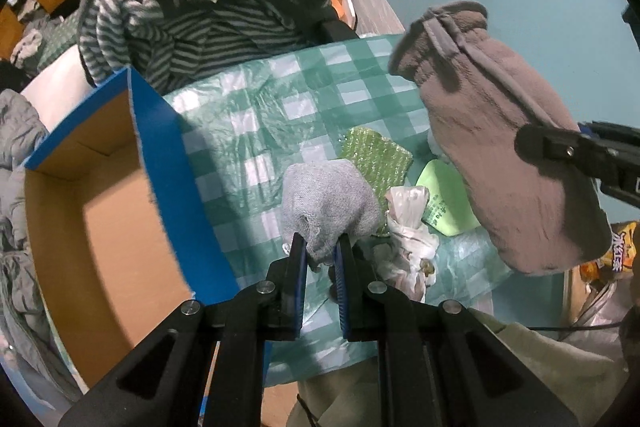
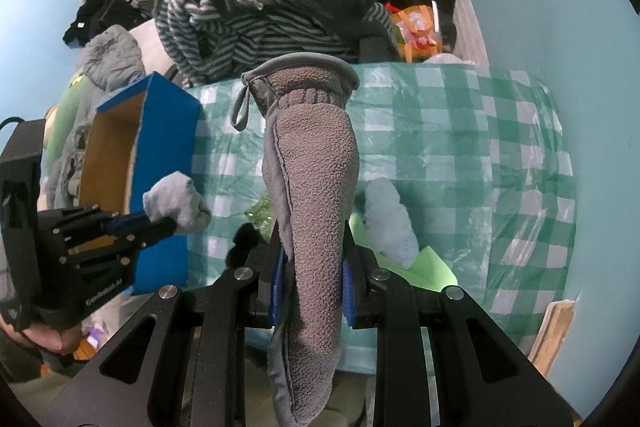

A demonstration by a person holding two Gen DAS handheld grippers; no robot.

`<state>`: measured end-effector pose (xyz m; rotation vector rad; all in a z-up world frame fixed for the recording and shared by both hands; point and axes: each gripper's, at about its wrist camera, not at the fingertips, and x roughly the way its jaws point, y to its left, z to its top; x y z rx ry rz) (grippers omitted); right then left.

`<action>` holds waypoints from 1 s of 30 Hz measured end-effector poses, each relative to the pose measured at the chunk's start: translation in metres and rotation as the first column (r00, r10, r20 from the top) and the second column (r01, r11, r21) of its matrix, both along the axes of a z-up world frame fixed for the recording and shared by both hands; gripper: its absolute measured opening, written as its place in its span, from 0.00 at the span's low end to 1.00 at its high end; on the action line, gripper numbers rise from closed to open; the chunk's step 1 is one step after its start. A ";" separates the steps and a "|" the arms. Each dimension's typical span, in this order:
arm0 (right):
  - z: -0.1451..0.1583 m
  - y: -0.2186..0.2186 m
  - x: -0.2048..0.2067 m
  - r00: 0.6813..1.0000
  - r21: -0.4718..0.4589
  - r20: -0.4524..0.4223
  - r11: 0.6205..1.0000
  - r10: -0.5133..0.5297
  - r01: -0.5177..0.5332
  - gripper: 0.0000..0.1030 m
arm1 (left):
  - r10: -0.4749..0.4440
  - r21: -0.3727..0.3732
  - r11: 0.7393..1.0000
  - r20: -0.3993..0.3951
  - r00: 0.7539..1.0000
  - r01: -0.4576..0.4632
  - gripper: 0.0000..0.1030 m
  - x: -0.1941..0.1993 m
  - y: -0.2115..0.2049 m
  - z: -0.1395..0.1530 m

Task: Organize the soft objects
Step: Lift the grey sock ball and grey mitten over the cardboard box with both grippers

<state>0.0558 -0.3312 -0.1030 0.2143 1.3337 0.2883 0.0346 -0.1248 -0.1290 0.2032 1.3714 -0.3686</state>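
Holding a grey sock (image 1: 328, 203) clamped in my left claw (image 1: 322, 255), I note it hangs clear above the checked cloth (image 1: 248, 115), with the open box (image 1: 120, 211) just to that claw's left, its likely destination. My right claw (image 2: 312, 267) is clamped on a brown mitten (image 2: 316, 187), gripped mid-length, so both ends hang free of the clutter below.

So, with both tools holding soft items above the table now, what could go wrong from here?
1. The left tool pinches only an edge of the grey sock; it might slip out before reaching the blue box.
2. The brown mitten hangs long from the right tool and could drag the green sponge.
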 end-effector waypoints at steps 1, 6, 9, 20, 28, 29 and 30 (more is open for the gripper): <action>0.003 0.002 0.000 1.000 0.002 0.004 1.000 0.004 -0.004 0.22 | 0.000 -0.002 1.000 0.006 1.000 0.000 0.13 -0.002 0.002 0.004; 0.015 0.015 0.004 0.999 0.009 0.021 1.000 0.026 -0.026 0.22 | 0.012 -0.005 1.000 0.032 0.999 -0.012 0.13 -0.006 0.015 0.016; 0.023 0.025 0.006 0.999 0.013 0.032 0.999 0.042 -0.042 0.22 | 0.031 -0.014 0.999 0.038 0.999 -0.030 0.13 -0.008 0.024 0.022; 0.047 0.064 0.015 0.991 0.027 0.072 0.993 0.111 -0.113 0.22 | 0.109 -0.026 0.994 0.079 0.991 -0.107 0.13 -0.013 0.069 0.050; 0.059 0.100 0.020 0.980 0.044 0.094 0.982 0.178 -0.182 0.22 | 0.170 -0.026 0.985 0.095 0.981 -0.168 0.13 -0.016 0.099 0.059; 0.059 0.103 0.021 0.978 0.047 0.097 0.981 0.184 -0.190 0.22 | 0.179 -0.026 0.984 0.094 0.979 -0.177 0.13 -0.017 0.103 0.059; 0.061 0.109 0.022 0.976 0.051 0.099 0.978 0.195 -0.200 0.22 | 0.186 -0.027 0.983 0.094 0.978 -0.184 0.13 -0.017 0.107 0.059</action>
